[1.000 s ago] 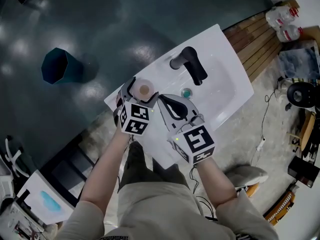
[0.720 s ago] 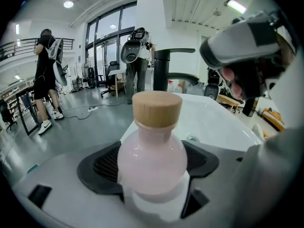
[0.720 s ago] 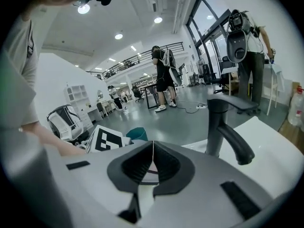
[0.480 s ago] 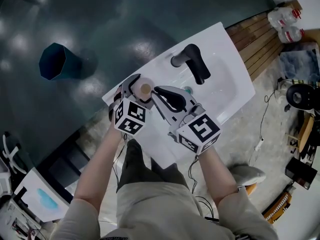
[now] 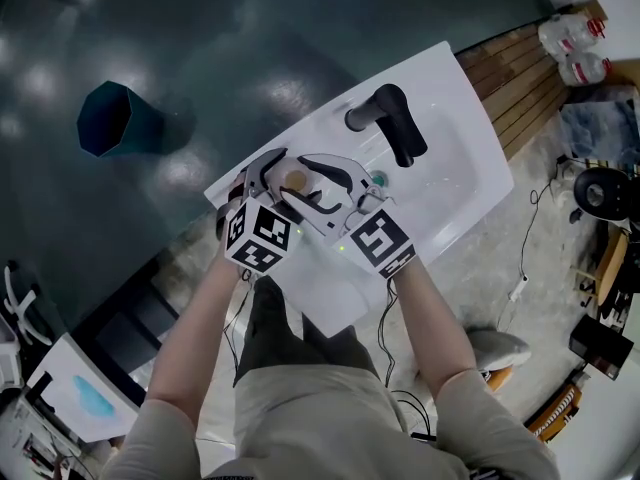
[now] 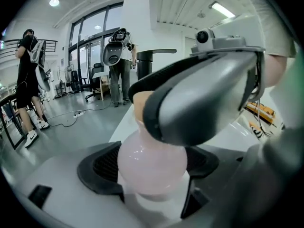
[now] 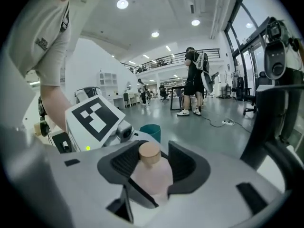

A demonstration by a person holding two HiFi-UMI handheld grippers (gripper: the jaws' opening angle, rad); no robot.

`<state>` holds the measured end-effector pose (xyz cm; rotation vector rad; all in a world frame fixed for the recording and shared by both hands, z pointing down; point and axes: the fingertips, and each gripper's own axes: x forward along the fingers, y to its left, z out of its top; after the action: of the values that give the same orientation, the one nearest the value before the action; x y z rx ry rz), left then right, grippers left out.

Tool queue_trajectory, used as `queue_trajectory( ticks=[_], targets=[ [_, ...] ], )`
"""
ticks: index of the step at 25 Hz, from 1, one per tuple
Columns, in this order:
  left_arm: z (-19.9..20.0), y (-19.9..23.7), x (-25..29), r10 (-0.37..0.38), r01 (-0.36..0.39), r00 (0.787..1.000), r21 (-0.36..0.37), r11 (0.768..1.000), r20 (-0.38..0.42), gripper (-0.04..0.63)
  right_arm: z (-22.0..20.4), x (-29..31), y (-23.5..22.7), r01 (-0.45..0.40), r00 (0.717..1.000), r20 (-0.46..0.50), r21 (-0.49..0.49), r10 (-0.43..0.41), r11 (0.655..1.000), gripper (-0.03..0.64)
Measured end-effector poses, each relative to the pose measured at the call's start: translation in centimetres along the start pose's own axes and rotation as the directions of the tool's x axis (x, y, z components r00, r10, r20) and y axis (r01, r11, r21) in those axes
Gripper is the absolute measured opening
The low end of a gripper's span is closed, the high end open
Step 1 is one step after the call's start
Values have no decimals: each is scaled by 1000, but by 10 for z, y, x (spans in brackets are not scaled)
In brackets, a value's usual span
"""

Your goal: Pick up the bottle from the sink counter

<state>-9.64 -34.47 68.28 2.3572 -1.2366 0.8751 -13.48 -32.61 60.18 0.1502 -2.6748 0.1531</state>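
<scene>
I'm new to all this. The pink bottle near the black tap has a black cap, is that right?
Not quite. The cap is tan, not black; the right gripper view shows it plainly. The rest holds: the pink bottle is near the black tap.

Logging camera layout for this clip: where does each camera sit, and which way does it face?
Head view: on the person's head, facing down at the sink counter; shows both forearms, left tongs and right tongs.
Left gripper view: on the left tongs, looking along them at the bottle they clamp; right tongs cross in front.
Right gripper view: on the right tongs, whose jaws have just opened, the bottle between them; shows the person's shirt.
Shared: all three show the bottle.
</scene>
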Motion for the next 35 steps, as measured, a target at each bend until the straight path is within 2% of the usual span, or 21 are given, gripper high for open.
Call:
queue_trajectory(
  ticks=[4,8,15,19,26,35],
  targets=[
    [-1,-2,-1,-11,11,1000,10,1000,5,388,-8,10,8,-42,999,13,38,42,998,167],
    [-1,-5,-2,-28,28,1000,28,999,6,388,-14,14,7,-41,999,26,70,39,997,151],
    [-7,-9,-8,-61,61,998,-13,998,-18,388,-12,17,14,-8,999,34,22,7,1000,115],
    [1,-16,-23,-79,79,997,-17,997,-4,388,1,8,25,-2,999,42,10,1,1000,115],
    [54,-34,-82,-97,94,993,43,995,63,388,64,-35,47,38,993,108,0,-38,999,115],
    [146,-64,-186,-69,43,985,164,986,157,388,178,-114,91,116,964,248,-62,-97,991,115]
  ],
)
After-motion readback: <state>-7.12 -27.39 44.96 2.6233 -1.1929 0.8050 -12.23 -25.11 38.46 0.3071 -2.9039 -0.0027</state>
